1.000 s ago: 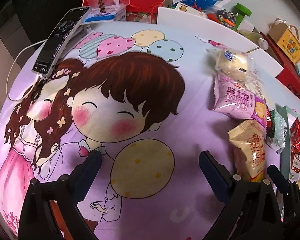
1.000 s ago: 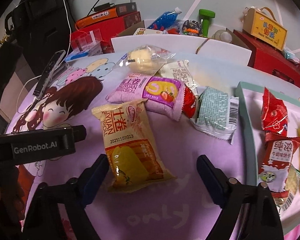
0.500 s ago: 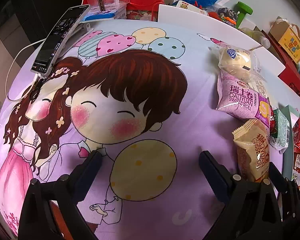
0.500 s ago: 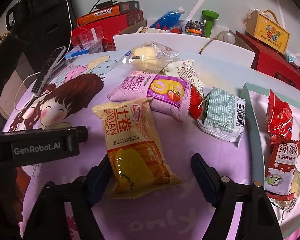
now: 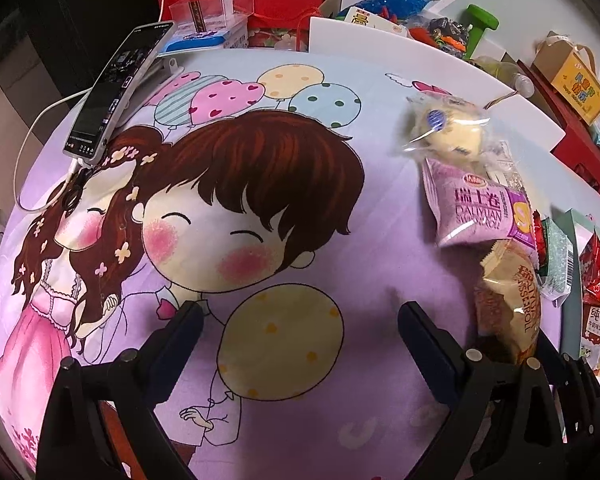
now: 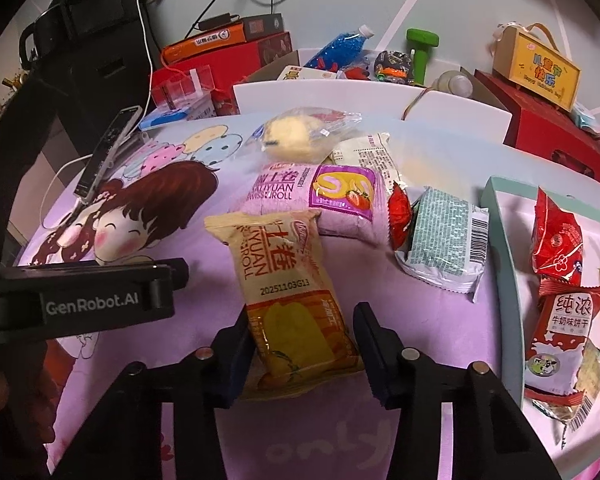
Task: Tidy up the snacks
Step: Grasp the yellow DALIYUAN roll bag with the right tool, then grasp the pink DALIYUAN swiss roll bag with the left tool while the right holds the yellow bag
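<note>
**Right tool closing on the yellow Swiss-roll pack**

The yellow Swiss-roll pack (image 6: 296,292) is lying lengthwise on the purple cartoon-print cloth (image 6: 380,292) covering the desk, its near end between the fingers of the right tool (image 6: 302,334). A second ago those jaws were standing wide to either side of the pack; now they are narrowing, and both pads are sitting against the wrapper's edges. The pack is bulging slightly, so contact looks made, though the squeeze is still tightening. The pack is not lifted yet.

Just beyond it, the purple Swiss-roll pack (image 6: 312,196) is touching its far end, with a clear-wrapped bun (image 6: 300,134) behind that and a green-patterned pack (image 6: 444,240) to the right. The teal-rimmed tray (image 6: 500,240), near the desk's right edge, is already holding red packets (image 6: 556,240).

The left tool (image 5: 300,336) is hovering wide open over bare cloth, holding nothing, unchanged over the second.

Judgement: grasp step under way; next likely a carry rightward to the tray. Risk: the slippery wrapper slipping, or the purple pack dragging along.
</note>
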Demonstrator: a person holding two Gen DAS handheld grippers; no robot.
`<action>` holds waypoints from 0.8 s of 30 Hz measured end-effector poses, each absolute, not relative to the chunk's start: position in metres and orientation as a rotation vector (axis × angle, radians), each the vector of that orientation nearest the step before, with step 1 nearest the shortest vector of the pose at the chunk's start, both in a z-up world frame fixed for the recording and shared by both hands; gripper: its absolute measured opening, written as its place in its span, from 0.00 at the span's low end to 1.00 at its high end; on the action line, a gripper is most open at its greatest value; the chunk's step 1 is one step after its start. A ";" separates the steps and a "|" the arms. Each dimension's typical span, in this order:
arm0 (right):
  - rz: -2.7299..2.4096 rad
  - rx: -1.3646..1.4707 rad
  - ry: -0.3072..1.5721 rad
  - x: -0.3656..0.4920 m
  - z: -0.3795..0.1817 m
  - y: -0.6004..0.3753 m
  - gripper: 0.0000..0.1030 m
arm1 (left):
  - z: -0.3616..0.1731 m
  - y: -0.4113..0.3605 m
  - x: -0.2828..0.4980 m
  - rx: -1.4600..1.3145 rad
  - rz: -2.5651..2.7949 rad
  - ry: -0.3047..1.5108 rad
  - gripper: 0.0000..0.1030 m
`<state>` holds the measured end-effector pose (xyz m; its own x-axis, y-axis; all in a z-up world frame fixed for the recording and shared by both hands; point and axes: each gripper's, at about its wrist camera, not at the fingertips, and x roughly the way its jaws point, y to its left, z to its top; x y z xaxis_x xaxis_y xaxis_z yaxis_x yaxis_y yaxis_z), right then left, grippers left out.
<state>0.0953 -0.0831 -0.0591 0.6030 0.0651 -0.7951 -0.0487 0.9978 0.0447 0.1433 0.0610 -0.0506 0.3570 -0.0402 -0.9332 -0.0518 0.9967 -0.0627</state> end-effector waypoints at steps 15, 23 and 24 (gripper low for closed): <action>0.072 0.038 0.893 0.087 -0.045 -0.096 0.40 | -0.044 0.053 0.142 -0.073 -0.013 1.183 0.95; 0.025 0.064 0.859 0.081 -0.031 -0.116 0.40 | -0.037 0.046 0.144 -0.071 -0.044 1.158 0.95; 0.017 0.068 0.857 0.081 -0.029 -0.119 0.40 | -0.036 0.045 0.144 -0.071 -0.050 1.155 0.95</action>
